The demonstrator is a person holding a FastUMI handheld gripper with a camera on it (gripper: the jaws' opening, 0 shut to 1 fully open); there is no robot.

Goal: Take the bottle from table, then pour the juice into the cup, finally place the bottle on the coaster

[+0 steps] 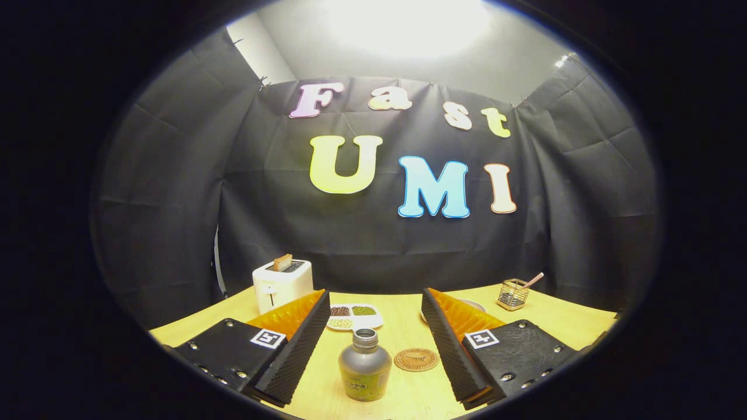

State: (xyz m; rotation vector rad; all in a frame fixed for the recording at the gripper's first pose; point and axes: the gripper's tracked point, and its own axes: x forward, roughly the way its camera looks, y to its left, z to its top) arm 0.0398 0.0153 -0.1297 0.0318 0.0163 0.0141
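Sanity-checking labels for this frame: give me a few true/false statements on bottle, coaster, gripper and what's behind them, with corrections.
1. The gripper is shut on the bottle. False: its fingers stand wide apart, and the bottle stands untouched between them.
2. The bottle has no cap on. True: its neck is open at the top.
3. The bottle stands on the coaster. False: it stands on the table; the coaster lies bare just beside it.
4. A toaster with a slice in its slot stands beyond the fingers. True.
5. The divided dish lies beyond the bottle. True.
6. The wire basket lies on its side. False: it stands upright, with a stick leaning out.
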